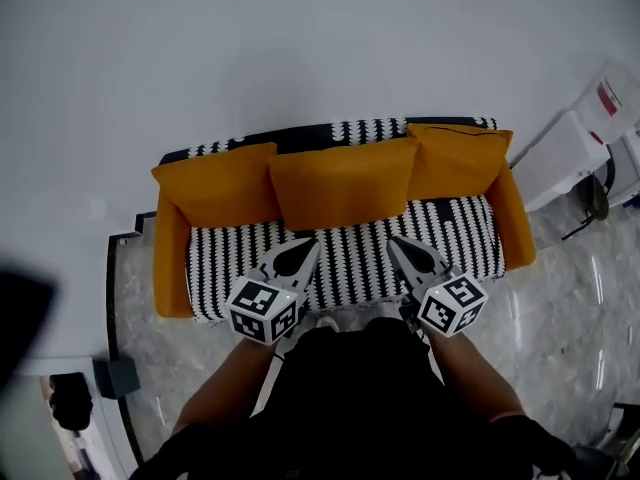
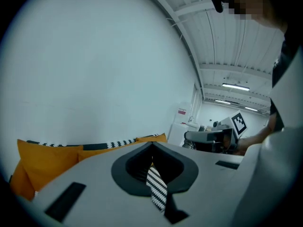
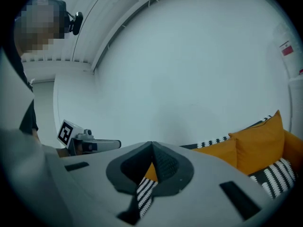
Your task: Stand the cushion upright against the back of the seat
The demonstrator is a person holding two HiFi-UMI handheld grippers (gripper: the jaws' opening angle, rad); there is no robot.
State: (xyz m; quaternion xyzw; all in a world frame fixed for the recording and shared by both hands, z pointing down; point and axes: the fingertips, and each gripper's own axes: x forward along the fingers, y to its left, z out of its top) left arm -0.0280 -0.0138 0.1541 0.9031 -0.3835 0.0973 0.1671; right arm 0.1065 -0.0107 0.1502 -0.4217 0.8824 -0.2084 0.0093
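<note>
A small sofa [image 1: 250, 258] with a black-and-white patterned seat and orange arms stands against a white wall. Three orange cushions stand upright along its back: the left cushion [image 1: 215, 185], the middle cushion [image 1: 342, 183] and the right cushion [image 1: 455, 158]. My left gripper [image 1: 305, 248] hovers over the front of the seat, shut and empty. My right gripper [image 1: 398, 244] hangs beside it, also shut with nothing held. Both point at the middle cushion without touching it. In the left gripper view the cushions [image 2: 45, 160] show past the closed jaws; in the right gripper view, cushions [image 3: 258, 143] sit at the right.
White wall fills the space behind the sofa. White equipment [image 1: 585, 133] stands at the right on the marble floor [image 1: 570, 298]. A dark object [image 1: 70, 398] sits at the lower left. The person's legs [image 1: 350, 398] are just in front of the sofa.
</note>
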